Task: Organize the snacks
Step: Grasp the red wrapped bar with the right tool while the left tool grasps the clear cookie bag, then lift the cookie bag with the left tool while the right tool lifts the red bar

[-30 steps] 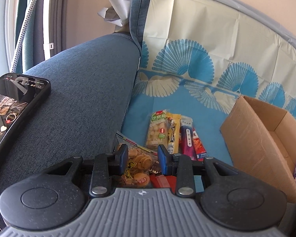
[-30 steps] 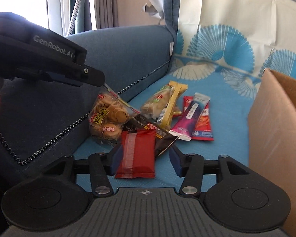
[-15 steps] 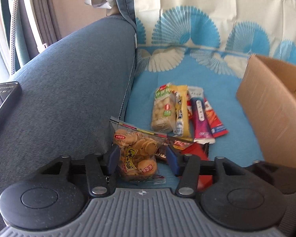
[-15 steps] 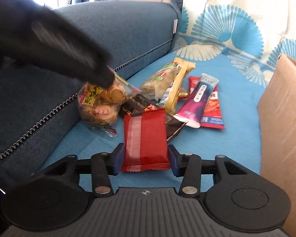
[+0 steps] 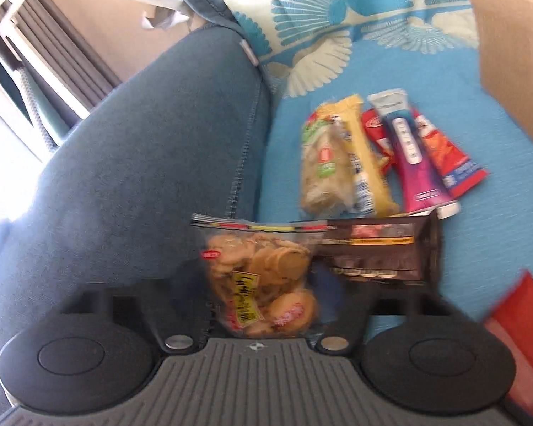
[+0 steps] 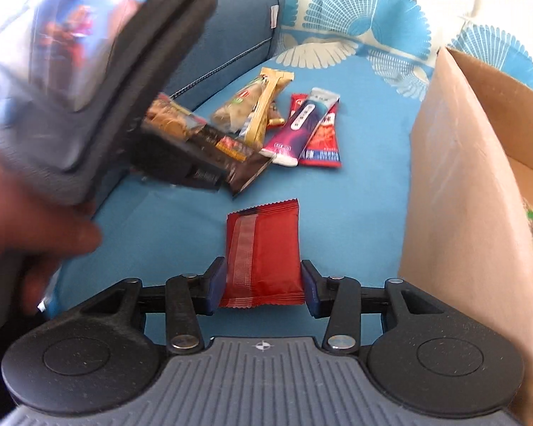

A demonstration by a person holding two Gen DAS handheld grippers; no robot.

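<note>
The right gripper point(image 6: 263, 280) clamps a red packet point(image 6: 263, 252) by its sides, just beside the cardboard box point(image 6: 469, 191). The left gripper point(image 5: 263, 298) (blurred) has its jaws opening around a clear bag of cookies point(image 5: 263, 280), lying on the blue cushion point(image 5: 479, 213) against the sofa arm point(image 5: 142, 149); whether the pads touch it, I cannot tell.

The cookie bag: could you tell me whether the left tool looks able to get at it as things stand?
Probably yes: the cookie bag already sits between the opening fingers of the left tool, with nothing in between.
</note>
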